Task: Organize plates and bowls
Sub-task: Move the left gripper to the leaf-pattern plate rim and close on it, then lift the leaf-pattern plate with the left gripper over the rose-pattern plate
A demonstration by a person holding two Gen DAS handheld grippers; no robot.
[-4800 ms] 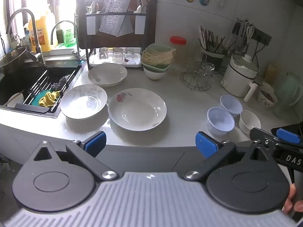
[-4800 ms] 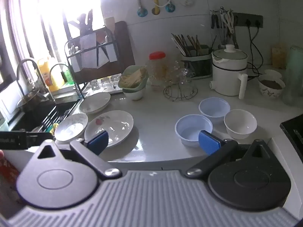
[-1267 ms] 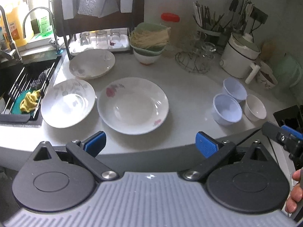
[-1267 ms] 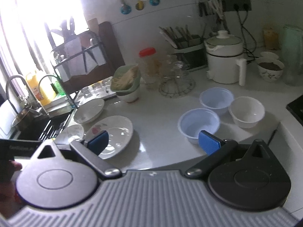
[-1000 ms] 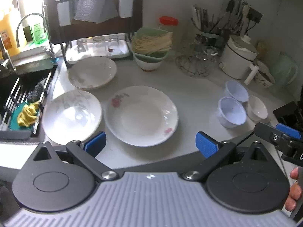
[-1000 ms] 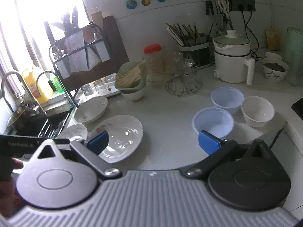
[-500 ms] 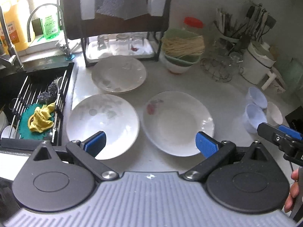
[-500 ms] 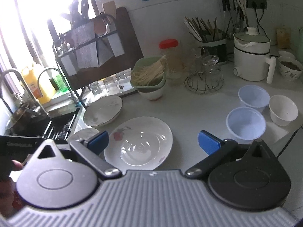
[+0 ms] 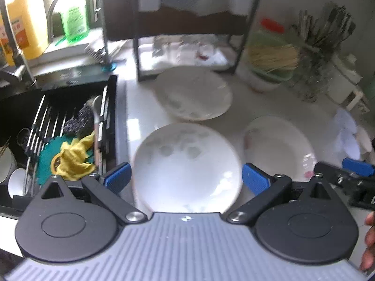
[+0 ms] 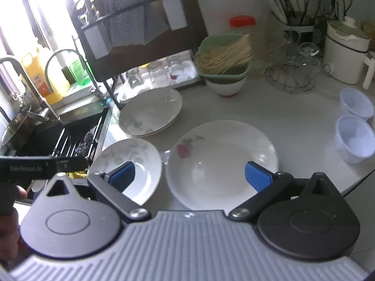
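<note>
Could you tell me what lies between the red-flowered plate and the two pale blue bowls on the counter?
Only bare white counter separates the red-flowered plate from the pale blue bowls, as the right wrist view shows.

Glossy glazed plates (image 10: 221, 161) on a smooth, shiny countertop (image 10: 293, 121); translucent plastic bowls (image 10: 355, 138); black metal-wire rack (image 10: 140, 35).

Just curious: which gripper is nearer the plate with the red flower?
Right. The right gripper hovers open directly over the red-flower plate; the left gripper is over the grey-leaf plate beside it.
</note>
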